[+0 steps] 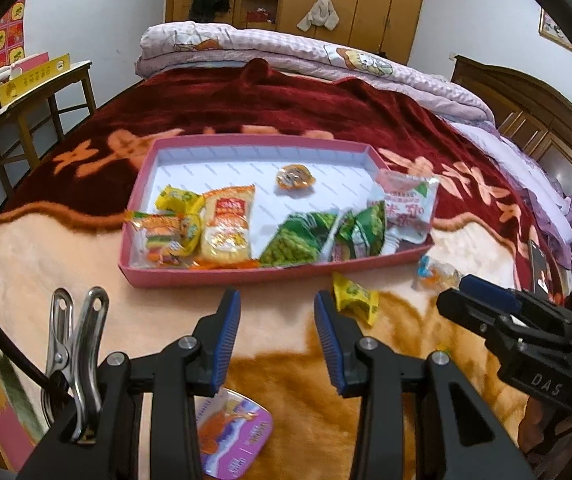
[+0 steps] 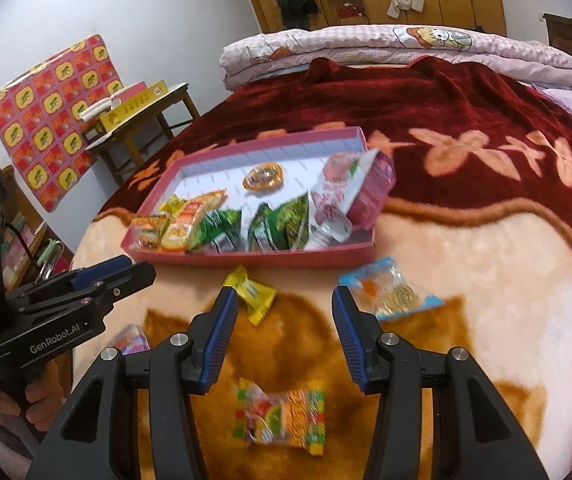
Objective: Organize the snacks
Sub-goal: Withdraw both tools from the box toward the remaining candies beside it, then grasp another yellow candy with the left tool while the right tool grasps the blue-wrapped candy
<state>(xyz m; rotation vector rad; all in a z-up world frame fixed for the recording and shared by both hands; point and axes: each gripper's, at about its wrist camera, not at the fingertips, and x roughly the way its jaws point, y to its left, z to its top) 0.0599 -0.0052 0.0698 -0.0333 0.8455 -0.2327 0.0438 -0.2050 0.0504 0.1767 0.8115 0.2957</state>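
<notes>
A pink tray [image 1: 222, 276] [image 2: 270, 259] lies on the bed blanket and holds several snack packets: yellow, orange, green and white-red ones. My left gripper [image 1: 278, 304] is open and empty, just short of the tray's near wall. A purple snack pack [image 1: 238, 432] lies under it. A small yellow packet [image 1: 355, 298] [image 2: 252, 292] lies to its right. My right gripper [image 2: 284, 300] is open and empty above the blanket. A colourful candy packet [image 2: 282, 416] lies between its fingers, nearer the camera. A blue-edged clear packet [image 2: 391, 294] [image 1: 435, 274] lies by its right finger.
A folded pink quilt [image 1: 286, 46] lies at the far end of the bed. A wooden side table [image 1: 26, 104] with boxes stands at the left. A wooden headboard [image 1: 533, 112] is at the right. A metal clip [image 1: 76, 344] is fixed to the left gripper.
</notes>
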